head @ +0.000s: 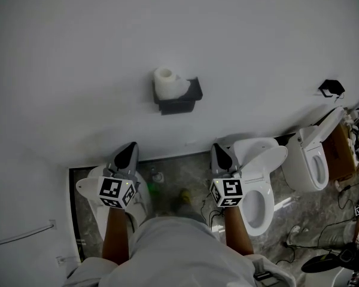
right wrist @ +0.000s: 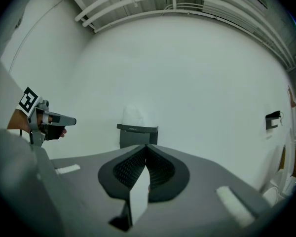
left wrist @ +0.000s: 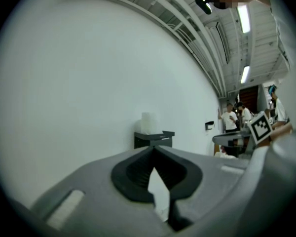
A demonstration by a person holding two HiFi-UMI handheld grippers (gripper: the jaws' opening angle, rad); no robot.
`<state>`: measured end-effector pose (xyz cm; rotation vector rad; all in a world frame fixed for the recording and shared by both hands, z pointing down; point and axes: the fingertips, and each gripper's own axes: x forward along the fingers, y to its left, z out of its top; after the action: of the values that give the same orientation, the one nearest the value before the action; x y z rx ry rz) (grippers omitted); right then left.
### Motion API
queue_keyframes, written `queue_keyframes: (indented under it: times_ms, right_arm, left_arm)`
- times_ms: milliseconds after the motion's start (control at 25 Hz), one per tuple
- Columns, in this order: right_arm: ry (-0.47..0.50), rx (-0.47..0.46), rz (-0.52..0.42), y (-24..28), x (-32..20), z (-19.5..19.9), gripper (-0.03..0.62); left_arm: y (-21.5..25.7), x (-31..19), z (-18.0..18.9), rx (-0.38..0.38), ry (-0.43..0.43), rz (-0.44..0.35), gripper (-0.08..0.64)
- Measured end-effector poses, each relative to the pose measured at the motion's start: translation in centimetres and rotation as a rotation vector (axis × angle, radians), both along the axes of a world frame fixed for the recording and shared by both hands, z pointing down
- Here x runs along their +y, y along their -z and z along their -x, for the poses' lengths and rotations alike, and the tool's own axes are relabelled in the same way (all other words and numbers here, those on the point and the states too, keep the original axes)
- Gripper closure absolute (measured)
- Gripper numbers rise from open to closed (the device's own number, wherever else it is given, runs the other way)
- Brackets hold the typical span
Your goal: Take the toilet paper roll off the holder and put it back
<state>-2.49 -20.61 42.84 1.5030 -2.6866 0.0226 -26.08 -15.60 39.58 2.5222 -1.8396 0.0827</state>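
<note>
A white toilet paper roll (head: 165, 82) stands on top of a dark wall-mounted holder (head: 180, 102) on the white wall. Both grippers point level at the wall, well short of the holder. My left gripper (head: 128, 152) is below and to the left of it, my right gripper (head: 221, 155) below and to the right. In the left gripper view the roll (left wrist: 148, 122) and holder (left wrist: 154, 138) lie straight ahead, above the shut, empty jaws of the left gripper (left wrist: 153, 148). In the right gripper view the right gripper (right wrist: 146, 146) is likewise shut and empty below the roll (right wrist: 136, 115) and holder (right wrist: 137, 134).
Toilets stand on the marbled floor along the wall: one (head: 88, 187) under the left gripper, one (head: 260, 187) by the right gripper, another (head: 311, 160) farther right. A second dark holder (head: 331, 88) hangs at the right. People (left wrist: 232, 120) stand in the distance.
</note>
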Motion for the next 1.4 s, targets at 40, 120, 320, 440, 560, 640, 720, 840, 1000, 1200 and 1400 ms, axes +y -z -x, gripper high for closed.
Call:
queue_keyframes:
  times_ms: [40,120,320,440,560,640,720,840,1000,1200,1400]
  right_arm:
    - [0.006,-0.004,-0.005,0.3,-1.0,0.0,0.594]
    - [0.019,-0.01,-0.011,0.6,-3.1,-0.1,0.594]
    - [0.059,-0.019,-0.02,0.9,-8.4,0.2,0.594]
    - [0.083,-0.024,-0.019,0.9,-11.0,0.3,0.594]
    - [0.112,-0.027,-0.017,0.9,-13.0,0.4,0.594]
    - [0.126,-0.033,-0.012,0.7,-14.3,0.3,0.594]
    - [0.136,-0.037,-0.008,0.4,-15.5,0.1,0.594]
    - [0.146,-0.037,-0.006,-0.2,-17.2,-0.2,0.594]
    - [0.162,-0.035,-0.005,-0.6,-18.6,-0.2,0.594]
    - [0.18,-0.035,-0.009,-0.8,-19.2,0.1,0.594]
    - [0.185,-0.043,-0.003,-0.9,-19.1,0.0,0.594]
  left_arm:
    - [0.2,-0.8,-0.1,-0.004,0.005,-0.003,0.56]
    - [0.6,-2.5,-0.3,-0.014,0.015,-0.011,0.56]
    - [1.2,-6.9,-0.5,-0.026,0.048,-0.024,0.56]
    - [1.2,-9.0,-0.8,-0.028,0.066,-0.023,0.56]
    - [1.2,-10.7,-1.0,-0.032,0.085,-0.023,0.56]
    - [1.2,-11.8,-1.2,-0.037,0.094,-0.025,0.56]
    - [1.2,-12.8,-1.4,-0.041,0.102,-0.028,0.56]
    - [0.8,-14.0,-1.6,-0.044,0.117,-0.03,0.56]
    - [0.5,-14.9,-1.7,-0.048,0.131,-0.034,0.56]
    - [0.6,-15.2,-1.9,-0.049,0.13,-0.045,0.557]
    - [1.2,-15.3,-1.9,-0.05,0.135,-0.056,0.549]
